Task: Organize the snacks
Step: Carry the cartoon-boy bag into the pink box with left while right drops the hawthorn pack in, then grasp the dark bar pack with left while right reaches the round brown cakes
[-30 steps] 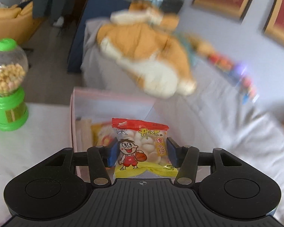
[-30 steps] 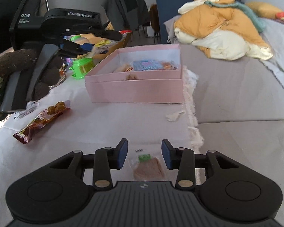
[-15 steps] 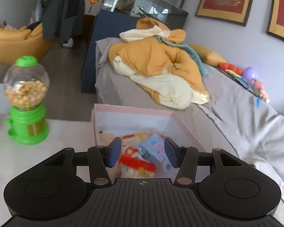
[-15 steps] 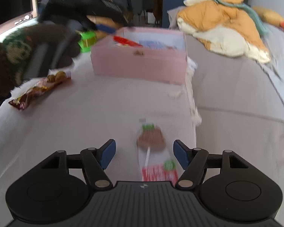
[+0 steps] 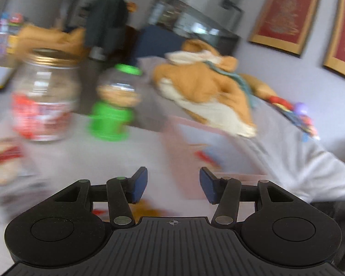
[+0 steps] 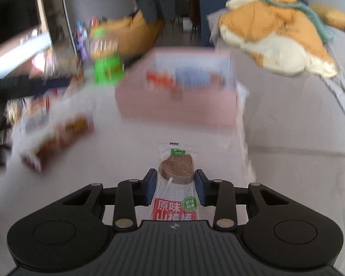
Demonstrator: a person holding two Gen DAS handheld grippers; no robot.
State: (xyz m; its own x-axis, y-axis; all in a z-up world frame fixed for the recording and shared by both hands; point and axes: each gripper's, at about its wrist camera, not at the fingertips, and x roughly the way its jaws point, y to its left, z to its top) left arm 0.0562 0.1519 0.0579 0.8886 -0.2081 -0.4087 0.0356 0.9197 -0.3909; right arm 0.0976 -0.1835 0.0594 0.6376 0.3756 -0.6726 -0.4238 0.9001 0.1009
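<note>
My right gripper (image 6: 174, 189) is shut on a clear-wrapped brown lollipop snack (image 6: 176, 168) with a red label, held above the white tablecloth. The pink box (image 6: 177, 105) with several snack packets inside stands straight ahead. My left gripper (image 5: 173, 185) is open and empty, left of the pink box (image 5: 172, 142); this view is blurred. A brown and red snack bar (image 6: 57, 138) lies on the cloth at the left. An orange packet (image 5: 147, 210) shows blurred under the left fingers.
A green candy dispenser (image 5: 112, 108) and a glass jar with a red label (image 5: 43, 101) stand on the table at the left. A grey sofa with an orange and cream jacket (image 6: 276, 27) is on the right. More packets (image 5: 2, 163) lie far left.
My left gripper let the red and yellow packet go into the pink box, then swung left, away from it. My right gripper closed on the lollipop snack and lifted it.
</note>
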